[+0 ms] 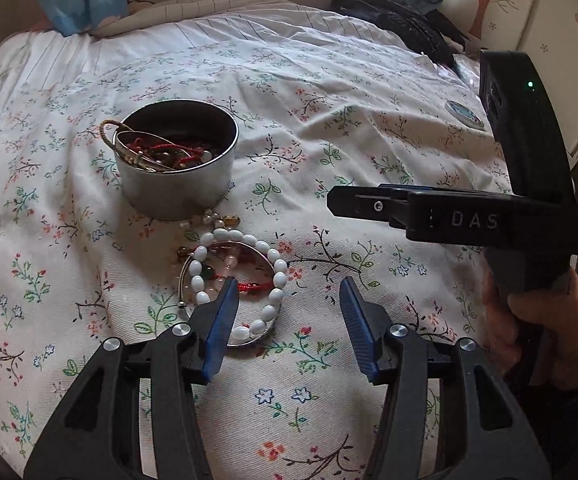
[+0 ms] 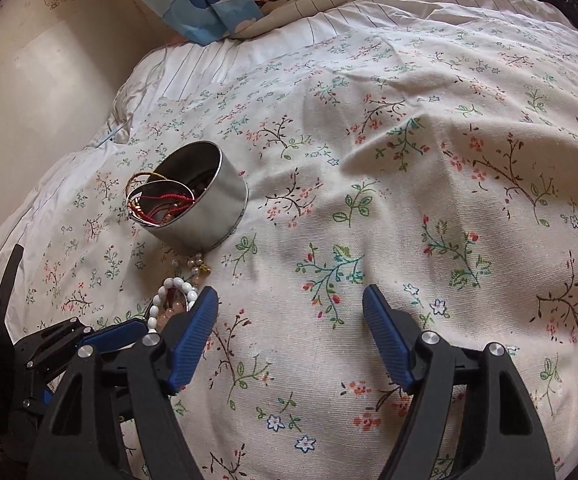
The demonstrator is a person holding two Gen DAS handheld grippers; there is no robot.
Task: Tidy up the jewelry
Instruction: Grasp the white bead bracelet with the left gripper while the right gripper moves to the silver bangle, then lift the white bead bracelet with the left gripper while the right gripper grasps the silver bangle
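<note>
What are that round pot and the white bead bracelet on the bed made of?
The round pot looks like thin metal, brushed silver outside with a shiny rim; light glints off it. The white bead bracelet seems glossy glass, stone or plastic; its oval beads are smooth and opaque, but the look cannot settle which. The bed cover under both is soft printed cloth, creased.

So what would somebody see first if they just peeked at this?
Probably the shiny round tin in the middle of the flowery bedspread, stuffed with red cords and bangles, one golden loop poking over its rim. Right in front of it lies a white bead bracelet tangled with other jewelry on the cloth. The left gripper is wide open just above that pile, and the right gripper is open too, over bare cloth.
</note>
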